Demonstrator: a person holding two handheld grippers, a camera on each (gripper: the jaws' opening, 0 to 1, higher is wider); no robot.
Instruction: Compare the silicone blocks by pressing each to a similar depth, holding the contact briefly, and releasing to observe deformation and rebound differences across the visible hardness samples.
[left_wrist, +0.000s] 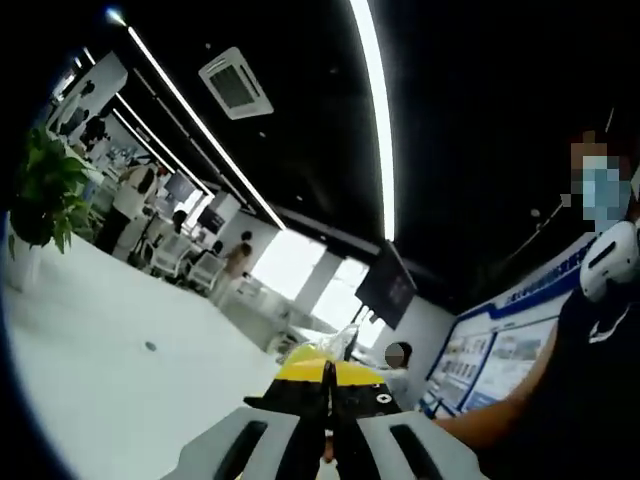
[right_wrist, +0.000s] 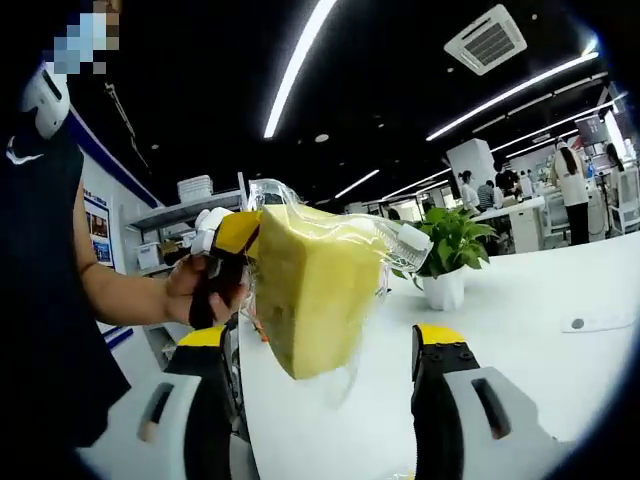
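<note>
The left gripper (left_wrist: 327, 420) has its jaws pressed together on the edge of a clear plastic wrapper, and in the right gripper view that same gripper (right_wrist: 232, 250) comes in from the left, a person's hand (right_wrist: 190, 290) around it, carrying a yellow silicone block (right_wrist: 318, 290) sealed in the clear bag (right_wrist: 385, 245). The block hangs in the air between and just above the right gripper's (right_wrist: 325, 400) own jaws, which stand spread wide apart with nothing between them and neither touching the block. Beyond the jaws lie the white tabletop (right_wrist: 520, 300) and a potted plant (right_wrist: 447, 255), the plant well past the block. No other hardness samples can be made out from here. As a judgement, no press has begun: the block is held up, not seated on anything firm. The main risk is the grip itself, since the left jaws seem to pinch only thin film at one corner; the block's weight could slip the film out or tear it, dropping the sample. A press from the right jaws while it dangles would swing it aside rather than dent it, spoiling any depth comparison. The loose, glossy bag could also wrinkle under contact and mask the rebound.
</note>
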